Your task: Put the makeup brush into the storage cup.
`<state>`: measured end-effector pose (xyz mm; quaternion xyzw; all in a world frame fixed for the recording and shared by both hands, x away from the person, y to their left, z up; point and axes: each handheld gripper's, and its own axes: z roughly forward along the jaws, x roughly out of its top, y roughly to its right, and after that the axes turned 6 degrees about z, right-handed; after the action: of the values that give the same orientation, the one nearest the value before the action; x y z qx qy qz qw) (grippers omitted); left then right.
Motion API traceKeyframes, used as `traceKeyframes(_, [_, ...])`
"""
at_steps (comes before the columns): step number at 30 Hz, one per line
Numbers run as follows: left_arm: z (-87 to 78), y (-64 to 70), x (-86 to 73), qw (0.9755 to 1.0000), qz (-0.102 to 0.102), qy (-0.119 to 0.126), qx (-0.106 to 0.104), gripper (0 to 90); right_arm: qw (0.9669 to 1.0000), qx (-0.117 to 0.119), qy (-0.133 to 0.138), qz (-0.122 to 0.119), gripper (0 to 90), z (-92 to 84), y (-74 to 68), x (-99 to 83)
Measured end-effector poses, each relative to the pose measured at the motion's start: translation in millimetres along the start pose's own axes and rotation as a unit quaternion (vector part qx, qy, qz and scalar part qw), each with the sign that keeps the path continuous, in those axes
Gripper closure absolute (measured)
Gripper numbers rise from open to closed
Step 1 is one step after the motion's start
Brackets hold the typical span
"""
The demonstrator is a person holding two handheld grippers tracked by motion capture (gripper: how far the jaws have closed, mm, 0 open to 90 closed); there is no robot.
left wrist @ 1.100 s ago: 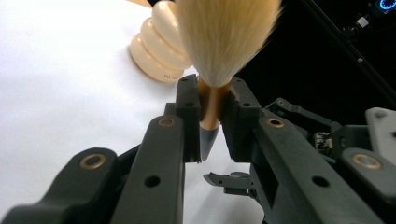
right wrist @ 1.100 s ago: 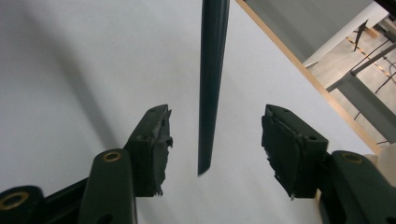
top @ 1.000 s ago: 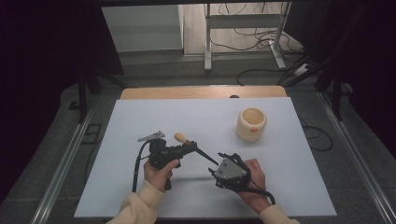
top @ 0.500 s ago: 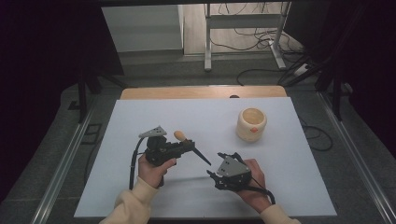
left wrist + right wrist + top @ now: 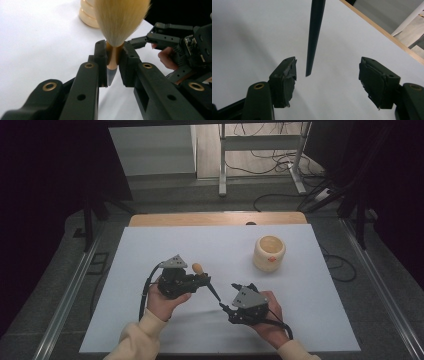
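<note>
Clamped in the left gripper (image 5: 112, 65), the brush (image 5: 113, 57) sits with its tan ferrule pinched between the two black jaws — pale bristles (image 5: 120, 20) fanning out beyond them, the grey taper of the handle running back between the jaw arms. From the high view the brush (image 5: 199, 269) is lifted off the white table (image 5: 150, 245), its dark tapered handle (image 5: 214, 292) slanting down toward the right gripper (image 5: 226, 306). That gripper's jaws have just been opening and now stand wide; in its own view the handle's thin dark tip (image 5: 312, 50) hangs between the pads, nearer the left one, touching neither. Beyond the left gripper's jaws, farther across the table, stands a cream ribbed pot (image 5: 269, 252) — well apart from both hands.
</note>
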<state>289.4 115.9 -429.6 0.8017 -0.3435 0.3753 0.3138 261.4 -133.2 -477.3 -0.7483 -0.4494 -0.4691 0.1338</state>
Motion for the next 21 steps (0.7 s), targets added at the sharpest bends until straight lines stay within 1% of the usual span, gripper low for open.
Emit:
traceKeyframes(3, [3.2,2.4,1.2,0.9999,0.005,-0.009,0.001,78.6,1.0,0.001,0.001,0.004,30.3,0.5,-0.9,0.5])
traceKeyframes(6, [4.5,3.1,1.7,0.9999,0.009,-0.011,-0.001,78.6,1.0,-0.001,0.005,0.008,31.4,0.3,-1.1,1.5])
traceKeyframes(9, [5.6,3.8,2.0,0.9999,0.01,-0.013,-0.002,78.6,0.9997,0.006,0.01,0.023,31.8,0.4,-1.1,3.0])
traceKeyframes(14, [7.2,4.6,2.4,0.9998,0.013,-0.014,-0.007,78.5,0.9992,0.021,0.007,0.033,31.4,4.0,-3.3,5.7])
traceKeyframes(16, [8.2,5.8,2.9,0.9996,0.019,-0.017,-0.006,78.5,0.9988,0.028,0.008,0.038,30.6,5.6,-4.2,7.4])
traceKeyframes(21, [10.2,7.7,3.0,0.9995,0.021,-0.018,-0.013,78.6,0.9977,0.042,0.008,0.054,27.1,9.1,-3.2,9.4])
